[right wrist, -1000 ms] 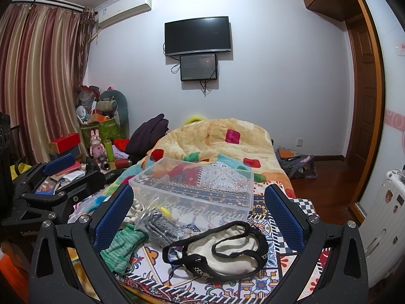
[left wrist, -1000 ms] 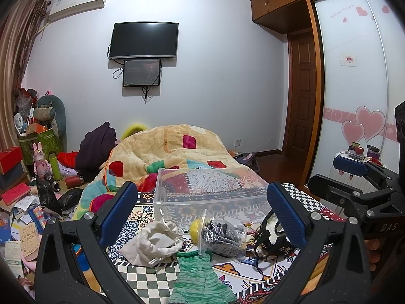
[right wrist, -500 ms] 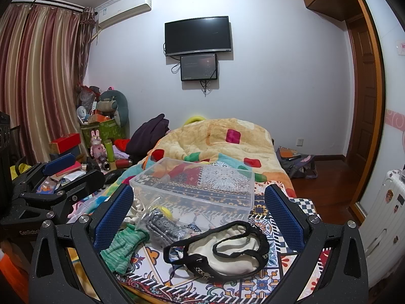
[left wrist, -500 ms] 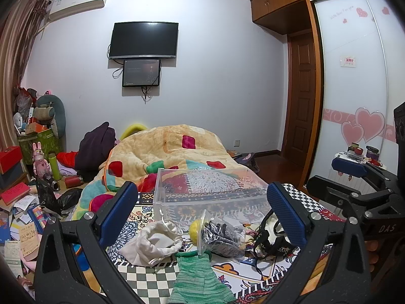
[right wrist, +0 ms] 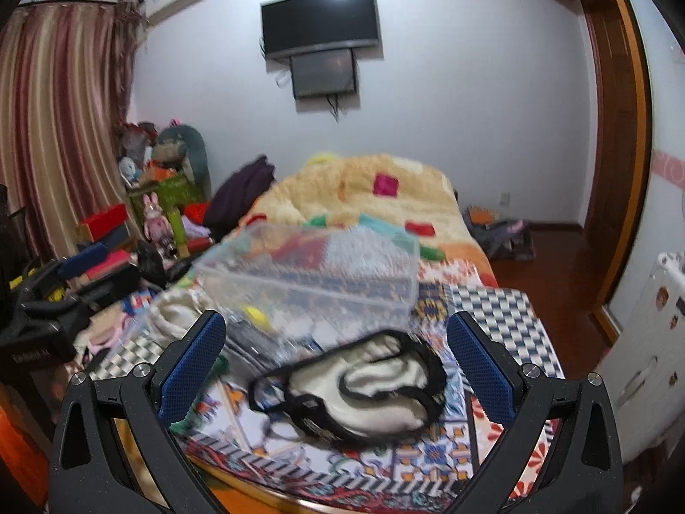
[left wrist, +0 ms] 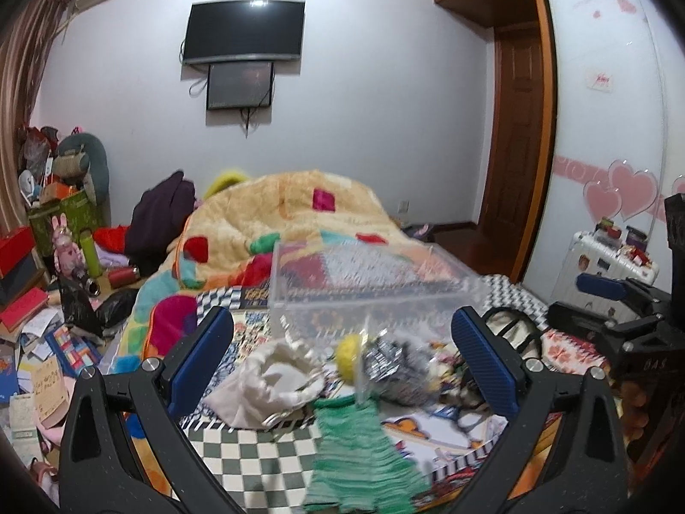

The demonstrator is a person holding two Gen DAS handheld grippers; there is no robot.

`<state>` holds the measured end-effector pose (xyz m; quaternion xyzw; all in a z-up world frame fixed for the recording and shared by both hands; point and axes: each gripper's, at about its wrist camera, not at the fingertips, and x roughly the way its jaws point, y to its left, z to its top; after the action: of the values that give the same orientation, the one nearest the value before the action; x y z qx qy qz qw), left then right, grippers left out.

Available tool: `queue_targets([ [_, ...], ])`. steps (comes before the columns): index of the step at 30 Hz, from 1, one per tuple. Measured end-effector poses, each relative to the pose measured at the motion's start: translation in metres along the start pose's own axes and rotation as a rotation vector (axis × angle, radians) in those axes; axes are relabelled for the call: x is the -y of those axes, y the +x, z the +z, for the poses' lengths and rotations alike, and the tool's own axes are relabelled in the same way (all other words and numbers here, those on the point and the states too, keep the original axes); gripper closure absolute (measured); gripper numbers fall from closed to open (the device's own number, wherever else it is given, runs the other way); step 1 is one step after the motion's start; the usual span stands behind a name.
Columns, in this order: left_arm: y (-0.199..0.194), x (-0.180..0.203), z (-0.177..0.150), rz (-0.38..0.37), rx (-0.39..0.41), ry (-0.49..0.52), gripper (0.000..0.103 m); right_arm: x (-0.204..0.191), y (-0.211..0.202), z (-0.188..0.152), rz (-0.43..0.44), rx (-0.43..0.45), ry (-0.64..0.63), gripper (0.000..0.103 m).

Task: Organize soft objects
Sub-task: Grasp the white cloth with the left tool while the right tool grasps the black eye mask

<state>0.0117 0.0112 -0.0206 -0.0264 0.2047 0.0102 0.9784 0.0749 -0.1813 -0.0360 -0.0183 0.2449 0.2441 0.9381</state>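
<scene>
A clear plastic bin (left wrist: 364, 282) stands on the patterned bed cover, also in the right wrist view (right wrist: 317, 278). In front of it lie a white drawstring pouch (left wrist: 265, 389), a green knit piece (left wrist: 359, 449), a clear bag with grey fabric and a yellow ball (left wrist: 385, 355), and a cream eye mask with black straps (right wrist: 368, 389). My left gripper (left wrist: 342, 355) is open above the pouch and green piece. My right gripper (right wrist: 336, 360) is open above the eye mask. Both are empty.
A yellow patchwork blanket (left wrist: 291, 218) is heaped behind the bin. Clutter of boxes, toys and papers (left wrist: 38, 282) fills the left floor. A white suitcase (left wrist: 608, 257) and the wardrobe stand right. The other gripper (left wrist: 625, 312) shows at the right edge.
Both grippers have moved forward and tipped down toward the bed, so the items look larger and blurred. Nothing was grasped.
</scene>
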Motion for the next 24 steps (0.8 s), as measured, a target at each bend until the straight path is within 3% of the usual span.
queue_targets([
  [5,0.028,-0.022,-0.016,0.038,-0.093,-0.024,0.000,0.026,0.017,-0.012,-0.021,-0.078,0.067,0.001],
  [7,0.039,-0.033,-0.020,0.051,-0.120,-0.049,0.000,0.035,0.022,-0.015,-0.026,-0.101,0.095,0.007],
  [12,0.063,-0.053,-0.030,0.085,-0.177,-0.069,0.014,0.053,0.040,-0.024,-0.040,-0.169,0.131,0.020],
  [16,0.077,-0.064,-0.041,0.083,-0.226,-0.104,0.020,0.059,0.052,-0.032,-0.030,-0.224,0.156,0.039],
  [17,0.080,-0.066,-0.043,0.078,-0.239,-0.115,0.024,0.060,0.053,-0.034,-0.023,-0.235,0.159,0.043],
  [19,0.084,-0.070,-0.047,0.066,-0.261,-0.137,0.033,0.060,0.055,-0.038,-0.006,-0.257,0.164,0.059],
  [22,0.087,-0.073,-0.051,0.055,-0.277,-0.157,0.042,0.058,0.058,-0.040,-0.008,-0.262,0.154,0.069],
  [24,0.086,-0.073,-0.052,0.040,-0.277,-0.159,0.054,0.055,0.054,-0.040,-0.025,-0.249,0.139,0.075],
])
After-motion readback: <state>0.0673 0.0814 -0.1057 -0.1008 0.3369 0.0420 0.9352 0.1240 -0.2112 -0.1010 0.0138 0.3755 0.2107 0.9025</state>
